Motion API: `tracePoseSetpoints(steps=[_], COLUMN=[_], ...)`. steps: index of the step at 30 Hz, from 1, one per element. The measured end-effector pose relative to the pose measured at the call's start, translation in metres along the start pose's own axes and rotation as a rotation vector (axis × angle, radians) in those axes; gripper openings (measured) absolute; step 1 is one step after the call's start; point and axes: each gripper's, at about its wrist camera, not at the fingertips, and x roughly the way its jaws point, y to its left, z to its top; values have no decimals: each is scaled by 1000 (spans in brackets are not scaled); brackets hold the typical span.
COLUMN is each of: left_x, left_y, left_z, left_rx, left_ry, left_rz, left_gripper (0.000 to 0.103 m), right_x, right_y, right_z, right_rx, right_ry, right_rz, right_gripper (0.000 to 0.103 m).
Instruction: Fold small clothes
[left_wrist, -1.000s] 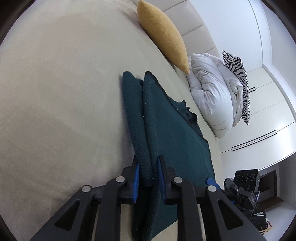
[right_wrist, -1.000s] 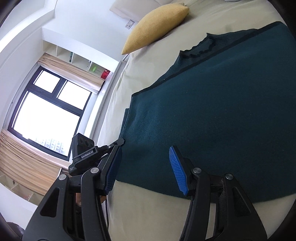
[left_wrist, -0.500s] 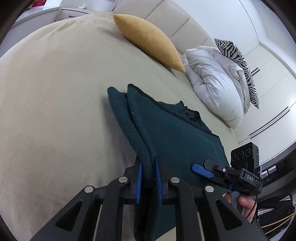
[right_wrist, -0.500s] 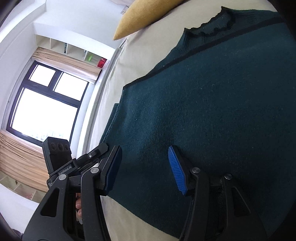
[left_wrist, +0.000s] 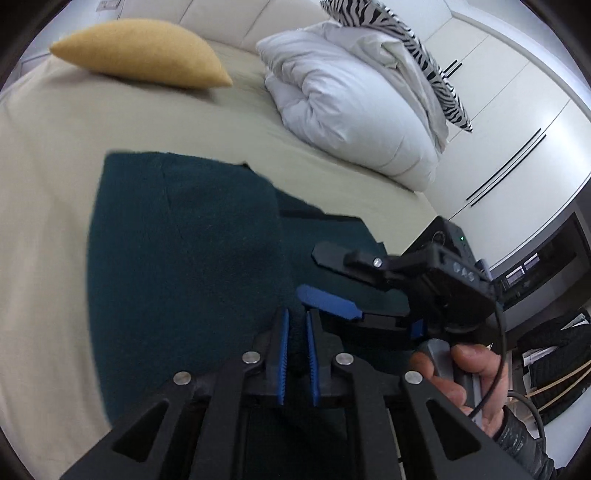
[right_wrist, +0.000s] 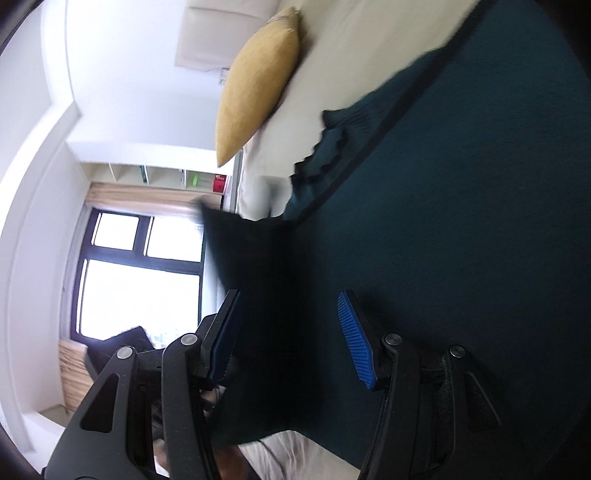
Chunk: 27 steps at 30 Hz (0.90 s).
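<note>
On the beige bed (left_wrist: 48, 206), I am seeing the dark teal sweater (left_wrist: 177, 266) lying spread, one side lifted and doubled over the rest. Beyond it, the white duvet (left_wrist: 351, 107) and yellow cushion (left_wrist: 144, 55) are sitting near the headboard. My left gripper (left_wrist: 295, 336) is clenching a sweater fold; my right gripper (right_wrist: 291, 339) is hovering over the sweater, fingers (right_wrist: 356, 339) spread apart.
</note>
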Motion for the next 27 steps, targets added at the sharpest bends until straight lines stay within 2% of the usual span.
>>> tracePoseSetpoints(steps=[2,3,5,6,8,10,12,14,17,20,22,24,26,27], left_x=[15,15,5,-4,-33,-60,-74,-77,-77,-77,-71,-70,-71,-70], left_y=[5,3,-2,-4,-11,-9,0,15,37,51,55,58,60,61], left_z=[-12,-16,-19,-19,-21,-23,-27,-30,-37,-46,-49,-51,-54,-54], left_rx=[-32,-23,-3,6,47,60,57,41,-18,-49,-57,-65,-66,-69], left_ry=[32,26,6,-11,-94,-161,-187,-181,-170,-163,-145,-134,-134,-131], left_rz=[-40,-34,-51,-61,-77,-59,-44,7,24,9,-3,-15,-19,-20], left_gripper=[0,0,6,9,13,16,16,16,16,16,16,16,16,16], right_x=[-1,0,3,6,11,15,22,28,37,54,61,67,73,73], right_y=[-9,-9,-6,-4,-2,5,12,17,27,37,38,42,48,50], right_z=[3,4,6,5,4,3,2,1,-5,-9,-10,-11,-17,-20], right_rx=[19,14,0,-9,-27,-50,-67,-77,-97,-128,-122,-120,-154,-172], right_ry=[5,7,15,20,26,36,49,59,87,124,128,130,135,136], right_rz=[30,40,28,12,-21,-48,-98,-137,-168,-258,-271,-273,-313,-337], right_gripper=[51,51,51,51,51,52,53,53,53,53,53,48,43,36])
